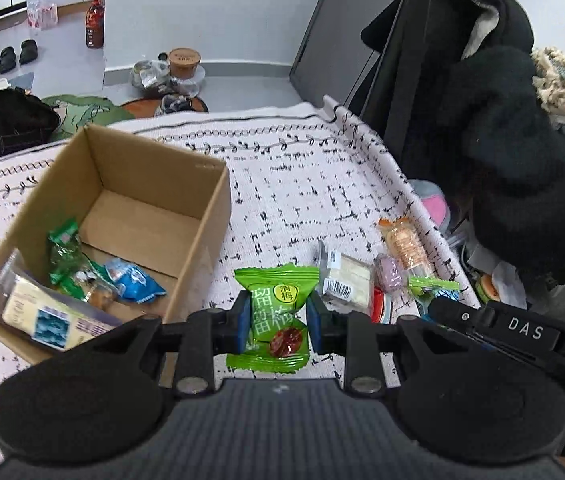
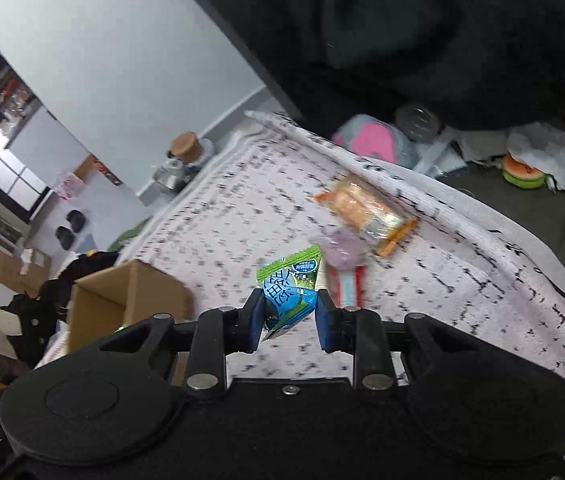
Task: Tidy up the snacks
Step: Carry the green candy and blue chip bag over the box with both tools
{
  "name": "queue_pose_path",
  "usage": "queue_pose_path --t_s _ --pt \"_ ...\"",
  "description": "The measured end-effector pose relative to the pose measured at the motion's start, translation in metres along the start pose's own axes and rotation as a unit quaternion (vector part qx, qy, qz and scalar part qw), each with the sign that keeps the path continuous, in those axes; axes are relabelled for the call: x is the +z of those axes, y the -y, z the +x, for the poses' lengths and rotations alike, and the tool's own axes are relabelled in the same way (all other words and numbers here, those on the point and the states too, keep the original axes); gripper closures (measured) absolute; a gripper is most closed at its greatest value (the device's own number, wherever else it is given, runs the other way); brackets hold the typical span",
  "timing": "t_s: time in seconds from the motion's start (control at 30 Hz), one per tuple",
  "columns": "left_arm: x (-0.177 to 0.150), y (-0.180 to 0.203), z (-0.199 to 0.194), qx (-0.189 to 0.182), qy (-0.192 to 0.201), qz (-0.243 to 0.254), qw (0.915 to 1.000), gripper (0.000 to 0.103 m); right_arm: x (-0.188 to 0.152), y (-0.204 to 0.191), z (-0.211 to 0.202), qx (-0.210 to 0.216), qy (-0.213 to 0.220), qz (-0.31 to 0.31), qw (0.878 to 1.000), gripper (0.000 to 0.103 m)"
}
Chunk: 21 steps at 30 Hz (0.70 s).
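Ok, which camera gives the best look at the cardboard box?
The left wrist view: the cardboard box shows whole and open-topped, with snack packets visible inside. The right wrist view catches only a blurred outer corner of the box, nothing of its contents.

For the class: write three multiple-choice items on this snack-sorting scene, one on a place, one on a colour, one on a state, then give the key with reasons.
1. Where is the cardboard box in the left wrist view?
A. left of the gripper
B. right of it
C. on the floor

2. What colour is the wrapper in the left gripper?
A. orange
B. green
C. purple

3. The right gripper is:
A. open and empty
B. shut on a blue-green packet
C. inside the box

Key: A, the box stands left; B, the plum candy is green; B, its pads pinch the packet.
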<state>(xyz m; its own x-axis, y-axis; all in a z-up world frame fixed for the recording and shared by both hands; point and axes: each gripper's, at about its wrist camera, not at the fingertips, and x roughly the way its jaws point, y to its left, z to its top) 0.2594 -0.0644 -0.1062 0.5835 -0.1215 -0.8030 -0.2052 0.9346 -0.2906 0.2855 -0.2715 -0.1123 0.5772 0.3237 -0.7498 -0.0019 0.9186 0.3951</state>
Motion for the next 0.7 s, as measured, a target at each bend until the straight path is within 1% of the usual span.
queue_pose_path --t_s 0.17,0.47,0.7 --pt "0.008 -0.008 -0.019 -0.006 0.015 -0.002 0.9999 0.075 -0.002 -0.022 -0.009 0.016 0.005 -0.02 1.0 0.077" --pt "0.016 -0.027 -0.048 -0.008 0.038 -0.006 0.9992 0.075 -0.008 -0.051 -0.027 0.041 0.02 -0.036 0.998 0.077" --pt "0.017 -0.047 -0.064 -0.008 0.046 -0.009 0.9989 0.075 -0.013 -0.063 -0.034 0.053 0.031 -0.045 0.997 0.077"
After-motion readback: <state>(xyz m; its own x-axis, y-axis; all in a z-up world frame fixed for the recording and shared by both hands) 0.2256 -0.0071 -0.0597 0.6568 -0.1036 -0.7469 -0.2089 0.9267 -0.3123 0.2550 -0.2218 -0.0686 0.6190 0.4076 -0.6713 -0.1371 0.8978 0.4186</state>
